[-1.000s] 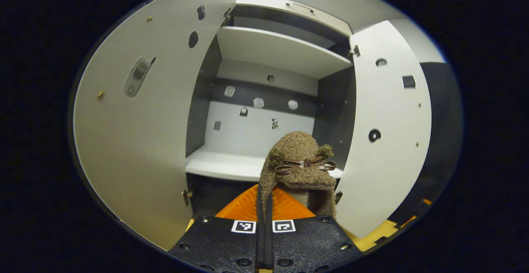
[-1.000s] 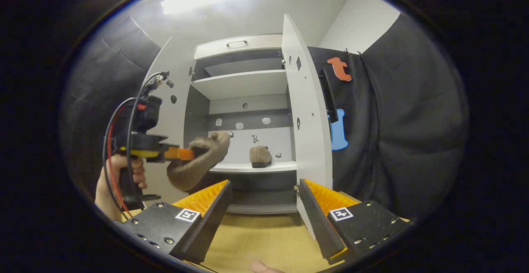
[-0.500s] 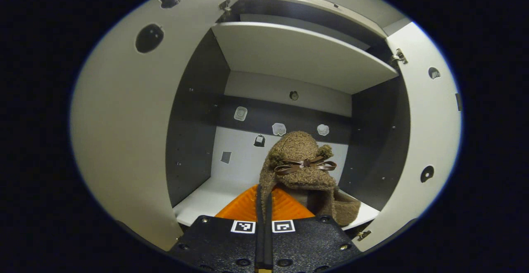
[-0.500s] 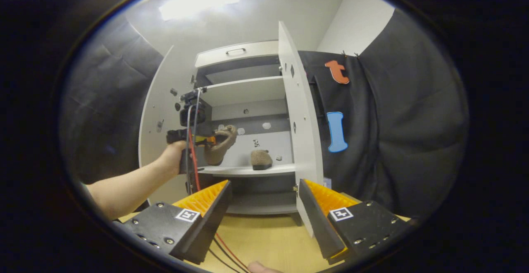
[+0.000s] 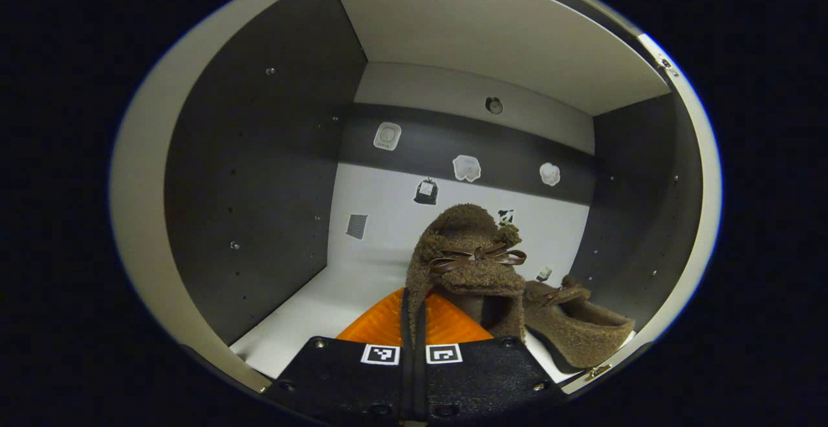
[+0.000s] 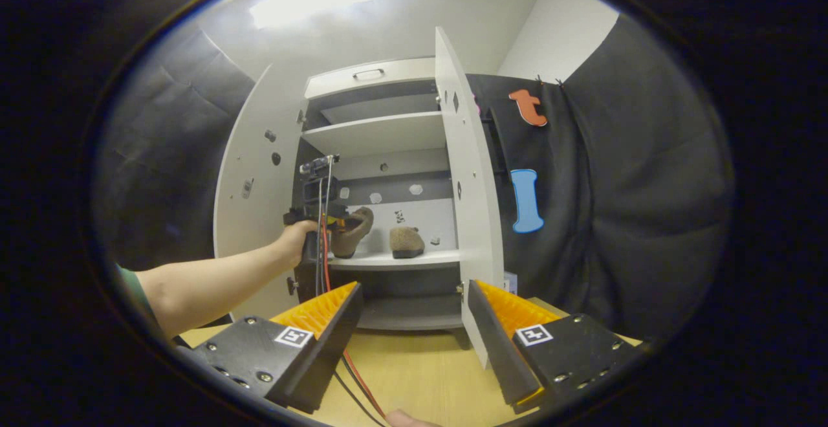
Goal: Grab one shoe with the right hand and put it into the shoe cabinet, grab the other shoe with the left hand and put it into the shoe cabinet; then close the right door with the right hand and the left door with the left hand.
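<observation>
Holding one shoe [image 5: 469,255] in pinched left gripper [image 5: 414,323] fingers; second shoe [image 5: 576,327] shelved; right gripper [image 6: 411,323] gaping, empty

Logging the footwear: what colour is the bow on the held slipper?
Dark brown bow on the fuzzy brown slipper; clearest in the left gripper view.

The left gripper [image 6: 336,221] trails red and black cables, its holder's arm [image 6: 213,278] bare (green sleeve edge).

My left tongs [image 5: 414,323] have bare shelf [image 5: 336,297] to their left; the parked shoe [image 5: 572,323] blocks the right.
</observation>
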Demonstrator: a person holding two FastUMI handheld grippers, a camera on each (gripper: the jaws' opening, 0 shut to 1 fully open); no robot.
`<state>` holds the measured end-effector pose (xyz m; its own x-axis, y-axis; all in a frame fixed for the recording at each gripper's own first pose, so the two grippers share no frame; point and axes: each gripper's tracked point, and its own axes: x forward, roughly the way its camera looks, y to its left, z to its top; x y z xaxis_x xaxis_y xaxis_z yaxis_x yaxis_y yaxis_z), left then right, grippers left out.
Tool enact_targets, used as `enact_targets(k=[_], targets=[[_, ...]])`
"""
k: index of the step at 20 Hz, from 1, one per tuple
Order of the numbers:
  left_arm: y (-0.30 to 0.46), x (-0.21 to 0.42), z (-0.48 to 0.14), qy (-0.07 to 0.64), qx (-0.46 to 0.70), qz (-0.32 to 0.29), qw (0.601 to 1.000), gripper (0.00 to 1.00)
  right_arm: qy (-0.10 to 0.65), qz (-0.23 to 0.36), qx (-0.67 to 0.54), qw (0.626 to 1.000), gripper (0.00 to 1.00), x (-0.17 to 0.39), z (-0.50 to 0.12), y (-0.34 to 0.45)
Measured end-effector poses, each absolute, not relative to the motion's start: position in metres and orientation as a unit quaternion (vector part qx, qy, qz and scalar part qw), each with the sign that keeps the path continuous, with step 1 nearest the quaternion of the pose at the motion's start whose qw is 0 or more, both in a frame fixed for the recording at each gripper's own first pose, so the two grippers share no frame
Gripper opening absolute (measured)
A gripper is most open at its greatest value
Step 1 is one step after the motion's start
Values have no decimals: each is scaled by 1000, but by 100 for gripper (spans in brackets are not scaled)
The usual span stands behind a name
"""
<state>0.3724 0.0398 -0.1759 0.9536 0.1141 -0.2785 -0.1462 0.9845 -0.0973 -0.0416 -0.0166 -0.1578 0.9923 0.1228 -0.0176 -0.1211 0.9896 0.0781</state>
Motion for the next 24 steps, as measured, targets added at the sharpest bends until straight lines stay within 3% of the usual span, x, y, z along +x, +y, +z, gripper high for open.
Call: enact_targets(k=[4,5,6,10,17,22,24], targets=[[25,374,-177,138,-70,29,988,12,20,59,38,997,98,-37,-163,-14],[23,373,-172,123,-73,22,989,24,19,60,38,997,98,-37,-163,-12],[21,374,-167,119,-77,17,990,28,19,61,37,997,98,-37,-163,-9],[21,349,-148,103,-36,28,994,93,13,68,29,997,98,-40,-160,1],[-5,266,-101,81,14,19,996,100,-5,65,60,996,98,-42,-140,4],[-29,191,-93,75,10,-23,997,94,-9,49,45,998,97,-43,-128,-13],[-35,161,-87,57,22,-35,998,96,-15,46,52,997,98,-47,-117,-23]])
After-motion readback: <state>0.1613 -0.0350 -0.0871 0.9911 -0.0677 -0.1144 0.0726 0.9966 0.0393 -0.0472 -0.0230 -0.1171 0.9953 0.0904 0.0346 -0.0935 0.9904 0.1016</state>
